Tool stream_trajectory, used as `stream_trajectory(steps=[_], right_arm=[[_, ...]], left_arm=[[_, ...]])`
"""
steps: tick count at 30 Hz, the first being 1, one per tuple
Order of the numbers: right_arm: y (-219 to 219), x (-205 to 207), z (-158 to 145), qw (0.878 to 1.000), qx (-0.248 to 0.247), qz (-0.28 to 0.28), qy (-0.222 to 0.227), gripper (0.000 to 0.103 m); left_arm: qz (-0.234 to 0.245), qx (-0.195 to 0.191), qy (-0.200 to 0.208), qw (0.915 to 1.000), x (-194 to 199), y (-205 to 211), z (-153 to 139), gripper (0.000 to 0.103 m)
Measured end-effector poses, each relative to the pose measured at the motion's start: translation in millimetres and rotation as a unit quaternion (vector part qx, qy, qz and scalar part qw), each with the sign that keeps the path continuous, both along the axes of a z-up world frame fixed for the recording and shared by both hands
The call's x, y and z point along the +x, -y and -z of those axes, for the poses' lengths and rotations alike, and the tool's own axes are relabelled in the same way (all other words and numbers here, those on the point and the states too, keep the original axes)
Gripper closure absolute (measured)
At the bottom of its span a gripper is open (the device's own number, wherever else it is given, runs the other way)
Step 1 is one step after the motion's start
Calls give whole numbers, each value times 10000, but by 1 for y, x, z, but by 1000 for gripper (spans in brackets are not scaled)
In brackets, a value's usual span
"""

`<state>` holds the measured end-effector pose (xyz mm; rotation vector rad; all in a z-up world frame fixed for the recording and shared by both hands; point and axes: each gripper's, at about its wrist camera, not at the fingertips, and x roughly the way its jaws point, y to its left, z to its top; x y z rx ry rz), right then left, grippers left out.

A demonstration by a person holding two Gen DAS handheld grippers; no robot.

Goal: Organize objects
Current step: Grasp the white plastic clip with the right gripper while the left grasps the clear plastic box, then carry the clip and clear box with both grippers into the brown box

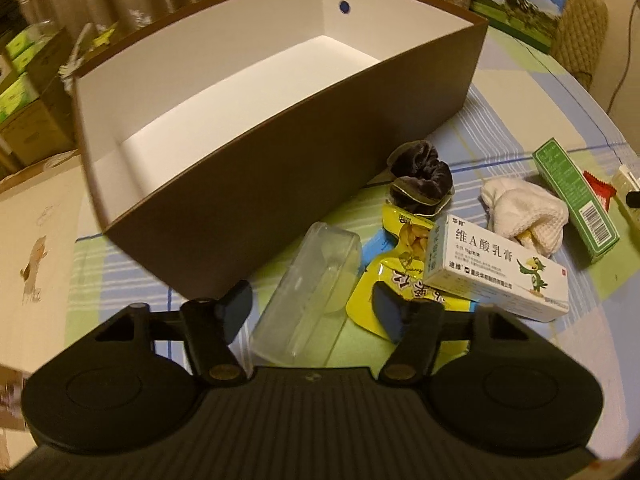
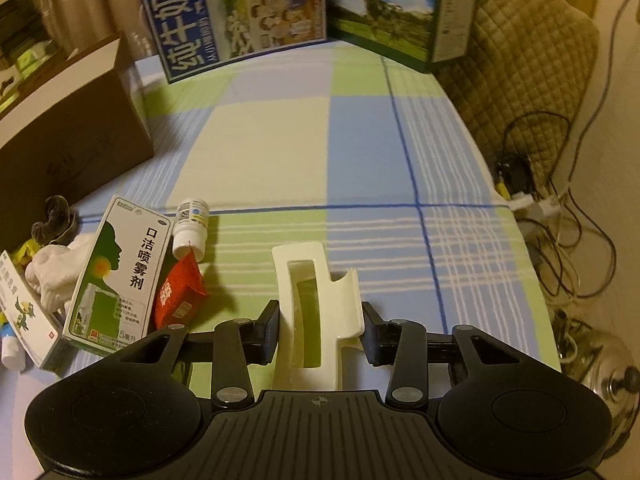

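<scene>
An open brown box point(image 1: 304, 184) with a bare white inside stands on the checked tablecloth. My left gripper point(image 1: 312, 312) is open just in front of it, with a clear plastic case point(image 1: 308, 296) lying between its fingers. Beside the case lie a yellow snack pouch point(image 1: 400, 256), a dark scrunchie point(image 1: 420, 184), a white ointment box point(image 1: 496, 276), a white knitted cloth point(image 1: 524, 212) and a green box point(image 1: 576, 200). In the right wrist view my right gripper point(image 2: 320, 334) is shut on a cream hair claw clip point(image 2: 316, 304), both pads against its sides.
Left of the right gripper lie a green-and-white spray box point(image 2: 120, 276), a small white bottle point(image 2: 192, 228) and a red packet point(image 2: 180, 296). Milk cartons point(image 2: 240, 12) stand along the table's far edge. A quilted chair point(image 2: 532, 60) and cables point(image 2: 560, 208) are past the right edge.
</scene>
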<state>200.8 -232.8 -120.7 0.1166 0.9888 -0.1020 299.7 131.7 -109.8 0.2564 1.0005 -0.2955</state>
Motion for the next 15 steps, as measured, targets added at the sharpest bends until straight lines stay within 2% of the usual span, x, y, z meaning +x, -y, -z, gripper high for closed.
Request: stream_trajectory(steps=[1,3,5,15], right_arm=[[0,-2,-1,10000,8,42,0,65],[1,-7,-3,9999,31,131,5,65],[0,-11,-3,9998,56,212,19,65],[-4,-23,-11,9993,161,326,64,65]], left_arm=[[51,-13,-44,10000,2,0,1,50],[85,-19,-135,9999,5,0,4,67],[55,-69,-224,9997,5,-1,6,76],[-434,-135,-491,9978,-20,-12,4,76]])
